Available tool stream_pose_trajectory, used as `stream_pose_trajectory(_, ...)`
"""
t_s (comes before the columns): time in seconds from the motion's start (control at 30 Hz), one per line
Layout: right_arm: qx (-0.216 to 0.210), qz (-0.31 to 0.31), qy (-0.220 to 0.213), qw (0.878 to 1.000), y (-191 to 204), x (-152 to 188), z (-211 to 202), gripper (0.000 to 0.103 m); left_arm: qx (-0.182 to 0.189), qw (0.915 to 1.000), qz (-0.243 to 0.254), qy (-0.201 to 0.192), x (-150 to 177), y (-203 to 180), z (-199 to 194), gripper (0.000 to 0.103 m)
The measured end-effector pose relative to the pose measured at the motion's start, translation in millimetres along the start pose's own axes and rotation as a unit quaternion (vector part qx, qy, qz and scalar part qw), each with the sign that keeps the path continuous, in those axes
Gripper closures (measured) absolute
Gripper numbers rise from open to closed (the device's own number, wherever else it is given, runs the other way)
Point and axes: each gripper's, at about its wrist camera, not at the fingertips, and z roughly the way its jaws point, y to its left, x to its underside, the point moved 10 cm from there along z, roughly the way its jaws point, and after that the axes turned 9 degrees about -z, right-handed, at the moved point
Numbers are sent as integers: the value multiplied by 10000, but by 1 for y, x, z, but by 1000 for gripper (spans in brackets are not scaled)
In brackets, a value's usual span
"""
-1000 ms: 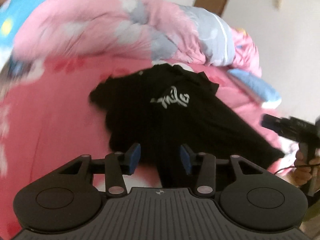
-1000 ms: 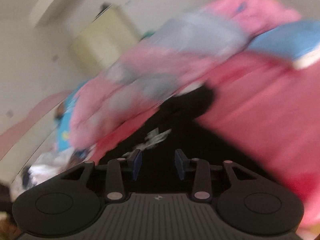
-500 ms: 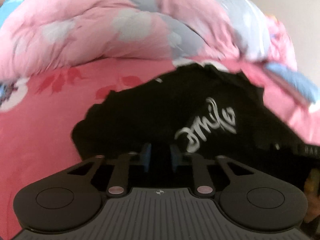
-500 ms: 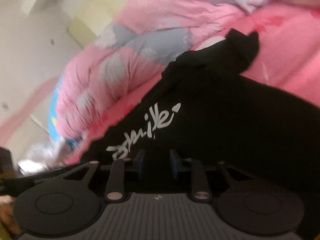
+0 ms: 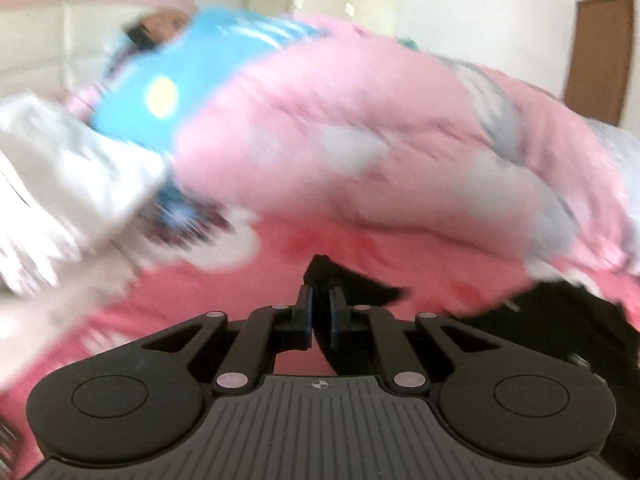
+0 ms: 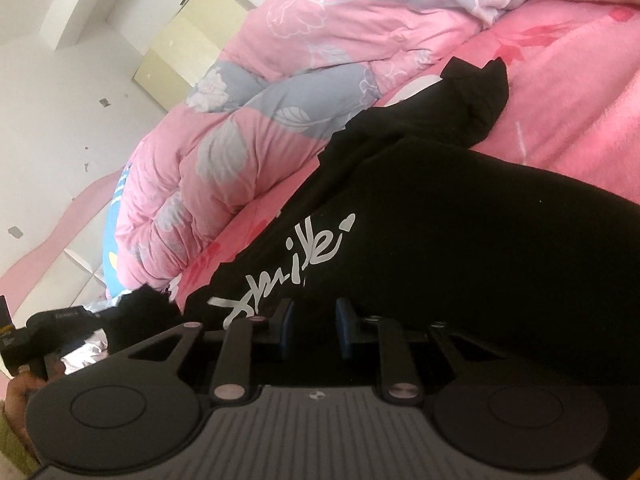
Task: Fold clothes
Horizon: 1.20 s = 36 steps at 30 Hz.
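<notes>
The black shirt lies on the pink sheet, its pale printed script facing up, one sleeve spread toward the quilt that is heaped just beyond it. It looks light, limp and thin: it will sag from wherever it is held, drape under its own weight and wrinkle if dragged, though the plush sheet should keep it from sliding. Edges and corners, such as a hem, sleeve end or shoulder seam, seem the best holds, since a pinch in mid-cloth would only bunch it.

The left gripper is clenched on a peak of black cloth that rises between its nearly closed jaws; this looks like an edge or corner of the shirt, lifted off the sheet, though the view is blurred and which part it is cannot be told. The rest of the shirt trails off low at the right of that view.

The right gripper sits low over the shirt near the script with its jaws a little apart; whether cloth is caught between them I cannot tell. Far left in the right view, a hand holds the other tool
</notes>
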Motion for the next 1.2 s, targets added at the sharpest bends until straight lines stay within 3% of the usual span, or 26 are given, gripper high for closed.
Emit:
stream_pose_trajectory(0.13, 1, 3, -9, 10000, 0, 0, 0, 80, -438, 9990, 121, 29, -7, 22, 21, 96)
stream_pose_trajectory(0.37, 2, -16, -3, 10000, -1, -1, 0, 80, -894, 9928, -104, 793, 31, 50, 48, 86)
stream_pose_trajectory(0.47, -5, -13, -4, 10000, -1, -1, 0, 80, -1022, 9925, -206, 646, 29, 61, 37, 75)
stream_pose_trajectory(0.57, -10, 0, -12, 10000, 0, -1, 0, 80, -1159, 9928, -203, 219, 13, 66, 22, 66)
stream_pose_trajectory(0.67, -15, 13, -20, 10000, 0, -1, 1, 80, -963, 9953, -80, -17, -5, 52, 18, 62)
stream_pose_trajectory(0.77, -29, 29, -27, 10000, 1, -1, 1, 80, -479, 9984, 267, 163, -9, 20, 35, 61)
stream_pose_trajectory(0.87, -45, 42, -30, 10000, 0, -1, 1, 80, -96, 9960, 746, 479, 4, -21, 61, 61)
stream_pose_trajectory(1.03, -57, 54, -28, 10000, 0, -1, 1, 80, 504, 9816, 1543, 1003, 29, -86, 101, 61)
stream_pose_trajectory(1.2, -91, 78, -32, 9999, -1, -1, 1, 80, 643, 9669, 2054, 1369, 73, -99, 98, 61)
